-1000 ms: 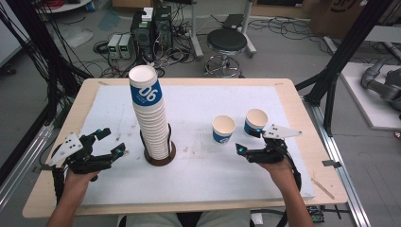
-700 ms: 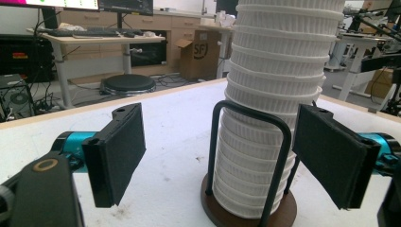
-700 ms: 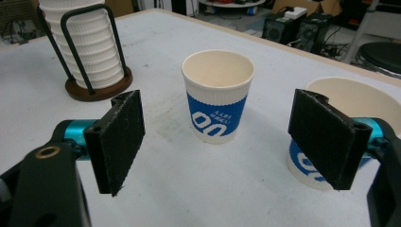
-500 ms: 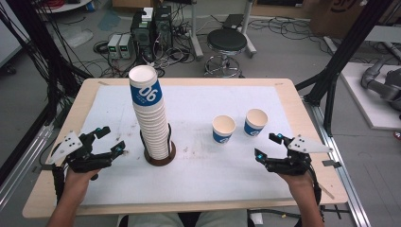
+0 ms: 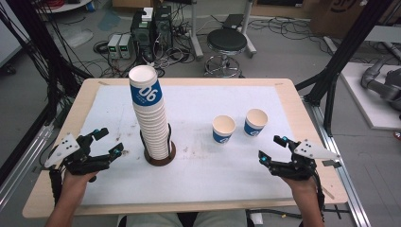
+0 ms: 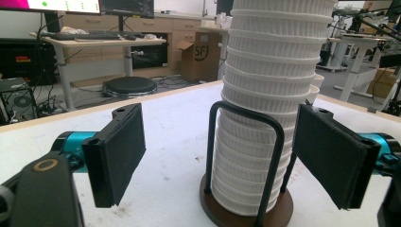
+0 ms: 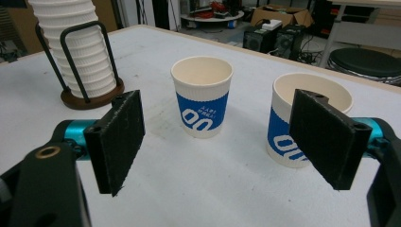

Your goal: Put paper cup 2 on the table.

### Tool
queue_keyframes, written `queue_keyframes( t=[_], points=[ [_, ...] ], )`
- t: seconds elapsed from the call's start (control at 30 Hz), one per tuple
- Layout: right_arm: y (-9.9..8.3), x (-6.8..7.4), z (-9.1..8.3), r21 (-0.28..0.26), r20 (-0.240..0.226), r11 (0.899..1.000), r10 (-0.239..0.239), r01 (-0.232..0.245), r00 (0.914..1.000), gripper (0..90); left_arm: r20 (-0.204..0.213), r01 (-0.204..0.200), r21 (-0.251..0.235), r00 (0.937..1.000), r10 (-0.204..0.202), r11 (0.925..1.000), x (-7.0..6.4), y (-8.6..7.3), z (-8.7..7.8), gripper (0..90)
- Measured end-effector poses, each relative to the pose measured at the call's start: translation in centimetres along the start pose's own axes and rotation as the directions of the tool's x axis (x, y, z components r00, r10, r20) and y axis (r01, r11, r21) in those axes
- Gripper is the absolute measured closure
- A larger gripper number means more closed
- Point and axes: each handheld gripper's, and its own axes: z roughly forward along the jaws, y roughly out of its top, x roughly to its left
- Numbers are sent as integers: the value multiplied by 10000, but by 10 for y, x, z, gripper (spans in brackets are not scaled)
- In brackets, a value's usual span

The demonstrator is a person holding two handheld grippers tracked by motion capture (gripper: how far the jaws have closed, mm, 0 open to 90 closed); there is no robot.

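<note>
- Resting near the front edge of the table (image 5: 198,101), both grippers sit with jaws spread wide and nothing between them.
- The left gripper (image 5: 105,142) faces the tall stack of cups (image 5: 150,118), which stands upright in a wire holder (image 6: 246,156) on a round brown base, left of the table's middle.
- The right gripper (image 5: 273,147) points toward two single cups: the left cup (image 5: 223,128) and the right cup (image 5: 256,122), standing upright, near each other but apart.
</note>
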Motion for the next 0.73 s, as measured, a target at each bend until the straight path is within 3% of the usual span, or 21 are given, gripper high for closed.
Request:
queue_keyframes(
  t=[0.73],
  points=[
    [1, 1, 1, -76, -24, 9995, -294, 294, 9996, 198, -72, -25, -13, 10000, 25, 10000, -1, -1, -2, 180]
  ],
)
